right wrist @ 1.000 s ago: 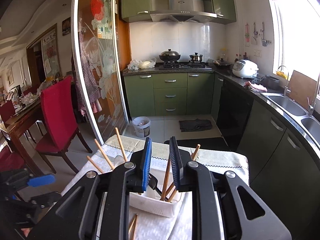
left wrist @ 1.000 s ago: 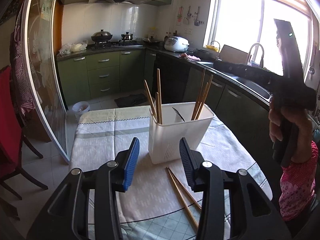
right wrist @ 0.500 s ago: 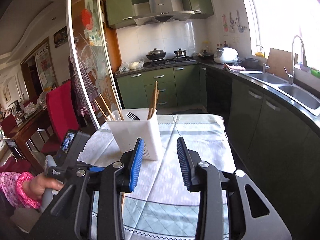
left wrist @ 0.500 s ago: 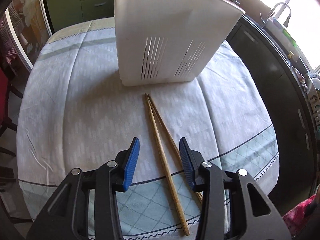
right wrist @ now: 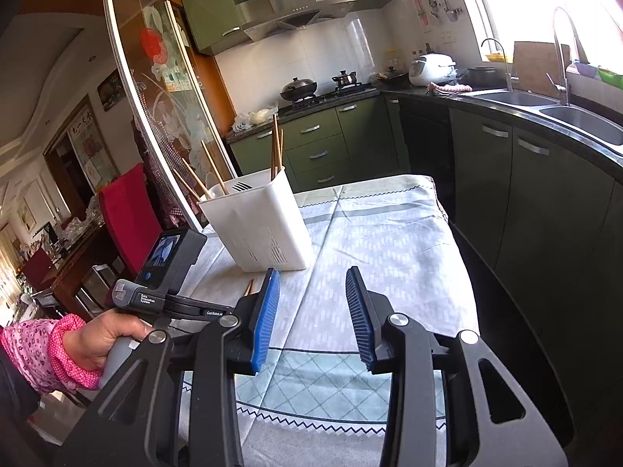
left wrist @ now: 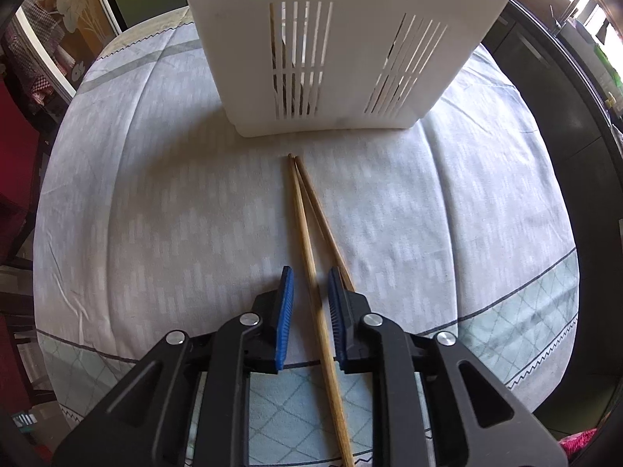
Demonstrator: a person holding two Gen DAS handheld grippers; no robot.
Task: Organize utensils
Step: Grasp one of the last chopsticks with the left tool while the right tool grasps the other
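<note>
Two chopsticks [left wrist: 301,210] lie on the bench, tips toward the white caddy [left wrist: 346,46]. Left tongs [left wrist: 308,292] — closing, narrow — straddle the nearer stick lengthwise, not yet gripping; right tongs [right wrist: 312,303] stand wider, empty, off the caddy's other side.

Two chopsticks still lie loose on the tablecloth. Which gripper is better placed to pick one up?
The left gripper: one loose chopstick lies between its jaws, which have just been closing. The right gripper is open over bare tablecloth, off to the side of the chopsticks.
</note>
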